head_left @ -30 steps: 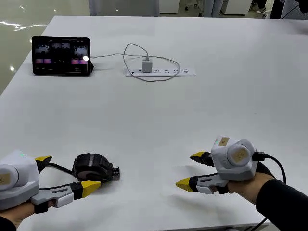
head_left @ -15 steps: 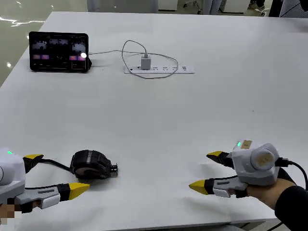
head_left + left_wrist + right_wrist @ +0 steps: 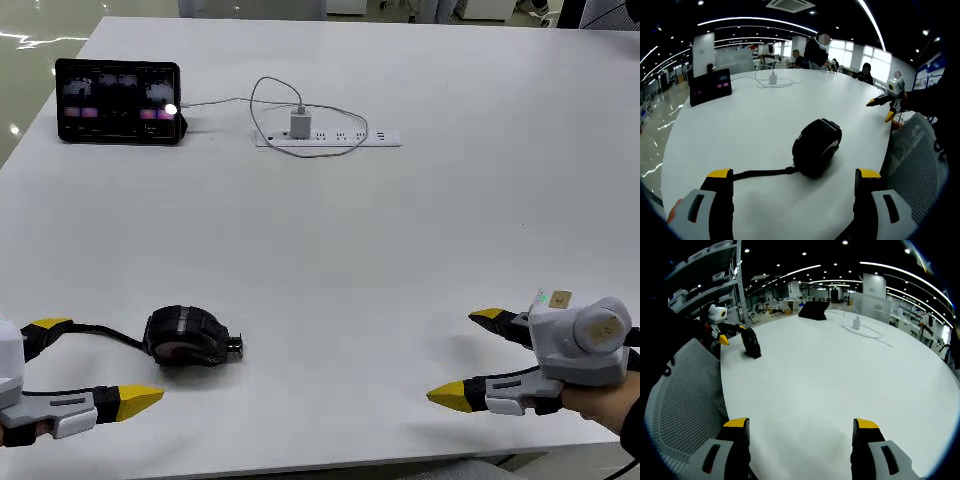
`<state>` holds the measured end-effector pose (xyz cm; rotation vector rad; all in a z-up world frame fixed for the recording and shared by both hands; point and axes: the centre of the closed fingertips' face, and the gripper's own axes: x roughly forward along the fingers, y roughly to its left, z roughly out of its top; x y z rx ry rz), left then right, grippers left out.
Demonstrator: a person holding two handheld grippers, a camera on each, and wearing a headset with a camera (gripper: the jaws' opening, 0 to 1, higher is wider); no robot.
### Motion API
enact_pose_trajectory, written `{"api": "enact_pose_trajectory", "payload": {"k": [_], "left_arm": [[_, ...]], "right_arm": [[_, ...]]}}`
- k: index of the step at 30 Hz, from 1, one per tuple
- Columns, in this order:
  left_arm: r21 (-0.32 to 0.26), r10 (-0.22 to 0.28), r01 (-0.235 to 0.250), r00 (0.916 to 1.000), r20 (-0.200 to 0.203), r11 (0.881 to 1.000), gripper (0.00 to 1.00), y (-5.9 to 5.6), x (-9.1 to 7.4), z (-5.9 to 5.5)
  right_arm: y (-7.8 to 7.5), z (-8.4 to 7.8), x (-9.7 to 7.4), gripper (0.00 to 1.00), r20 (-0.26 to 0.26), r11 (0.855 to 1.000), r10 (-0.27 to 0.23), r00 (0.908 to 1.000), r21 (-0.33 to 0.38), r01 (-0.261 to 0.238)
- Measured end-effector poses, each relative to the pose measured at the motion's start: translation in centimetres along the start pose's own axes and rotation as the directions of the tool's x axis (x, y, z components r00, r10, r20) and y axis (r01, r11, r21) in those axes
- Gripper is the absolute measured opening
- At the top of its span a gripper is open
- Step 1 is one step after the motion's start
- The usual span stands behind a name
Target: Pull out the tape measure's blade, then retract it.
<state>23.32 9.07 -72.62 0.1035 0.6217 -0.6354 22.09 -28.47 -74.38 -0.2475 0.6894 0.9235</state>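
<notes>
Both drawn back: my left gripper (image 3: 92, 361), jaws spread, now sits clear of the black tape measure (image 3: 185, 335) lying on the white table (image 3: 330, 230). My right gripper (image 3: 466, 356), also spread, is well apart. No blade shows pulled out, so the task looks finished.

The worktop (image 3: 400, 230) is white and smooth, matt with only a soft sheen. The tape measure (image 3: 183, 335) has a black case that looks like matt plastic or rubber, and the left gripper (image 3: 98, 362) and the right gripper (image 3: 462, 355) have smooth light-grey plastic bodies with yellow tips. The tablet (image 3: 118, 102) has a glossy screen, and the floor (image 3: 30, 60) is polished and reflecting.
</notes>
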Motion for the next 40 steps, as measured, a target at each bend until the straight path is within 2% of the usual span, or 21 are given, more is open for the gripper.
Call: {"api": "enact_pose_trajectory", "payload": {"k": [3,7,12,15,22,27,40], "left_arm": [[0.011,0.008,-0.008,0.9999,-0.010,1.000,0.99,0.27,-0.20,-0.07],[0.019,0.009,-0.008,0.9998,-0.017,1.000,0.99,0.61,-0.47,-0.19],[0.021,0.005,-0.004,0.9995,-0.031,1.000,0.99,0.83,-0.70,-0.47],[0.020,0.005,-0.005,0.9997,-0.024,1.000,0.98,0.85,-0.77,-0.33],[0.028,-0.004,0.004,0.9999,-0.016,1.000,0.97,0.57,-0.76,-0.09],[0.027,-0.028,0.028,0.9994,-0.020,0.999,0.97,0.07,-0.73,-0.08],[0.035,-0.028,0.029,0.9992,-0.029,0.999,0.99,0.32,-0.74,-0.13]], "right_arm": [[0.10,-0.54,-0.11,0.88,-0.014,0.999,0.009,0.9999,-0.033,-0.009],[-0.18,-0.31,-0.26,0.99,0.006,0.999,0.005,1.0000,-0.032,-0.004],[-0.27,-0.49,-0.51,0.99,-0.001,1.000,0.001,1.0000,-0.031,-0.001],[-0.26,-0.64,-0.63,0.99,-0.005,1.000,0.004,1.0000,-0.030,-0.004],[-0.30,-0.91,-0.87,0.99,-0.015,1.000,0.001,0.9999,-0.031,-0.002],[-0.41,-0.79,-0.84,0.99,-0.005,1.000,-0.005,1.0000,-0.025,0.004],[-0.30,-0.99,-0.71,0.99,-0.008,1.000,-0.002,1.0000,-0.024,0.002]]}}
